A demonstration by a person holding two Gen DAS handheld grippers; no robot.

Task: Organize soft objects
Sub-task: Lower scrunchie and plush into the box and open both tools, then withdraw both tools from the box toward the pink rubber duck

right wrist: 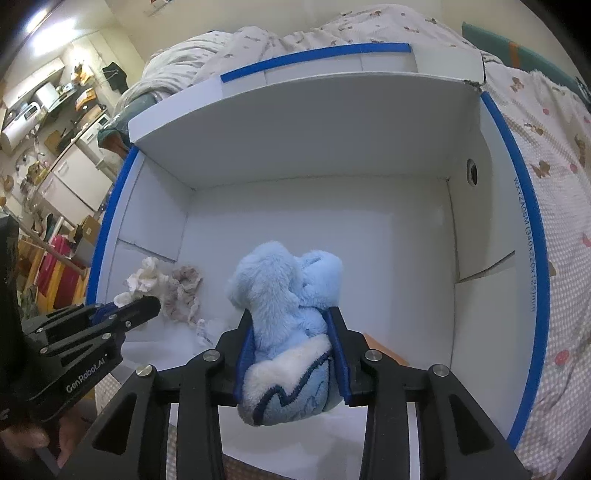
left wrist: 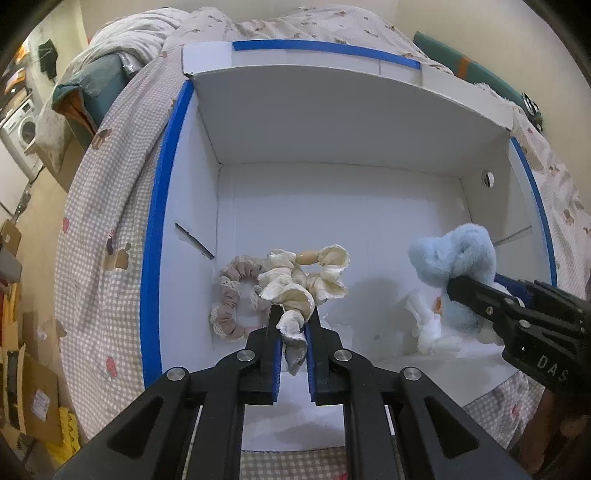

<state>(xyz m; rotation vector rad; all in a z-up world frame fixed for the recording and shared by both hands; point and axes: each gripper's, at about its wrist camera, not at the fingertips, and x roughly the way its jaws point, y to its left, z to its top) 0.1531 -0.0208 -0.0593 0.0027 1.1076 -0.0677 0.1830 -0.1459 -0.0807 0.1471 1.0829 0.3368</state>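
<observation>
My left gripper (left wrist: 294, 316) is shut on a cream ruffled scrunchie (left wrist: 303, 284) and holds it inside the white box (left wrist: 332, 206), near the left wall. A beige lace-trimmed scrunchie (left wrist: 231, 295) lies on the box floor just left of it. My right gripper (right wrist: 293, 325) is shut on a light blue plush toy (right wrist: 284, 295) and holds it over the box's middle; the toy also shows in the left wrist view (left wrist: 456, 262). A small white cloth item (left wrist: 428, 325) lies on the floor under the toy. The left gripper shows in the right wrist view (right wrist: 136, 308) with the cream scrunchie (right wrist: 144, 277).
The white box has blue tape on its rim (left wrist: 155, 258) and sits on a checked bedspread (left wrist: 96, 236). Rumpled bedding (left wrist: 295, 22) lies behind it. A washing machine (left wrist: 20, 129) and clutter stand on the floor at far left. The box's back half (right wrist: 332, 206) is bare.
</observation>
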